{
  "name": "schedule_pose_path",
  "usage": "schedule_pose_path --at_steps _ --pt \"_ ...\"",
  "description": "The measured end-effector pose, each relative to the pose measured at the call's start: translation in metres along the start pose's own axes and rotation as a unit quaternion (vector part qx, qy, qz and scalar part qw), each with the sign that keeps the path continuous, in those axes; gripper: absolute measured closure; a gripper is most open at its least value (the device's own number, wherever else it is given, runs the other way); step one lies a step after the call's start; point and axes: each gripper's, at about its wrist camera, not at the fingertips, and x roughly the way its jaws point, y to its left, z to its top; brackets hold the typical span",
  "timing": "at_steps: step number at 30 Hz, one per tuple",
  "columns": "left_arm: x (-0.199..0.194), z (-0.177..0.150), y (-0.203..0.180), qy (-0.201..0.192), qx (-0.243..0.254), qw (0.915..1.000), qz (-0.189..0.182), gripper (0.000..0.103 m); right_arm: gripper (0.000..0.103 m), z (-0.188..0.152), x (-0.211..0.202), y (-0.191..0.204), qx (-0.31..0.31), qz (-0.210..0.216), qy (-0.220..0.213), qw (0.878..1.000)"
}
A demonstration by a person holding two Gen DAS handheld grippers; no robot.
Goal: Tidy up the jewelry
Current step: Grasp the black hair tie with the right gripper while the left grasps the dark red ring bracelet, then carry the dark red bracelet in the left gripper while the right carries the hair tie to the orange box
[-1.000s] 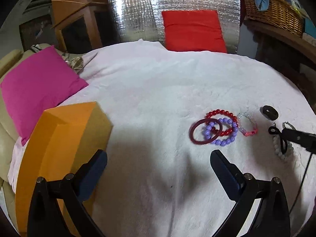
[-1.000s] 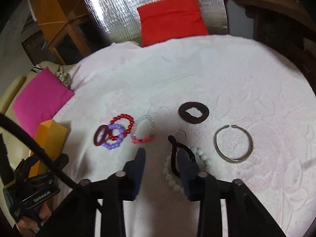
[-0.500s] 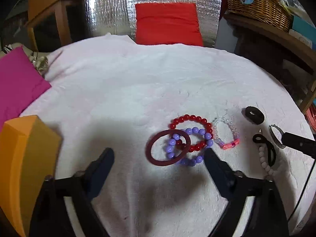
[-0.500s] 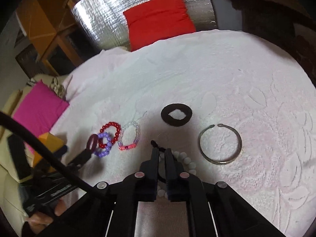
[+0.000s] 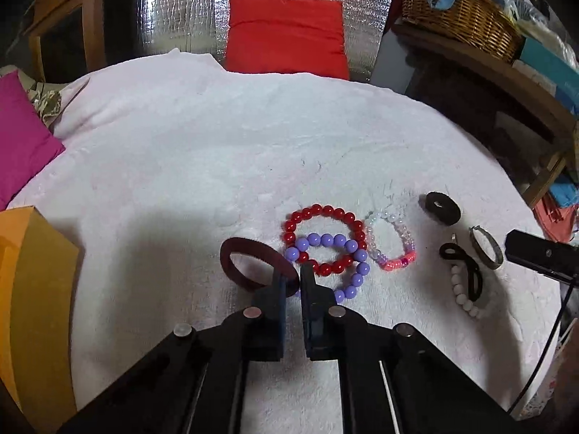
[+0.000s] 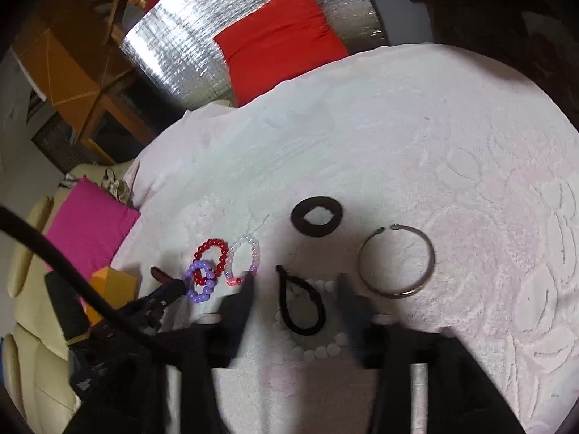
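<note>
The left hand-held gripper (image 5: 292, 282) has its fingers clamped on the near rim of the dark red bangle (image 5: 253, 262), which tilts up off the white blanket (image 5: 217, 144) just beside the purple bead bracelet (image 5: 347, 253). Lift it straight up before swinging toward the orange box (image 5: 32, 282), so the beads don't drag along. The right hand-held gripper (image 6: 295, 307) stands apart around the black hair tie (image 6: 300, 303) and white bead bracelet (image 6: 318, 350); blur makes contact uncertain.

Jewelry lying in a row across the cloth (image 5: 217, 144)

A bangle (image 5: 249, 264) is sitting leftmost, overlapping bead bracelets (image 5: 325, 246) lying right of it, a box (image 5: 32, 289) standing far left.
</note>
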Motion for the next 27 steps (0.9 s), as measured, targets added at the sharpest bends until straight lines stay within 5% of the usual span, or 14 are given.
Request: schedule_pose_path --at_steps 3,8,10,12,27 --pt "-0.005 -0.001 0.007 -0.002 -0.008 0.9999 -0.008 0.096 0.046 -0.004 0.008 0.015 -0.034 -0.011 0.003 0.999" --pt "-0.014 -0.003 0.014 -0.010 -0.017 0.9996 -0.023 0.096 0.072 -0.011 0.040 0.024 -0.062 -0.051 0.039 0.996" --pt "-0.018 -0.002 0.015 -0.016 -0.014 0.9994 -0.029 0.096 0.089 -0.012 0.050 0.019 -0.053 -0.063 0.054 0.995" --pt "-0.023 -0.002 0.017 -0.021 -0.011 0.9992 -0.034 0.096 0.093 -0.011 0.050 0.014 -0.043 -0.059 0.051 0.996" --pt "-0.092 -0.012 0.002 -0.075 0.013 0.9955 -0.056 0.096 0.093 -0.010 -0.014 0.017 0.012 0.111 0.004 0.994"
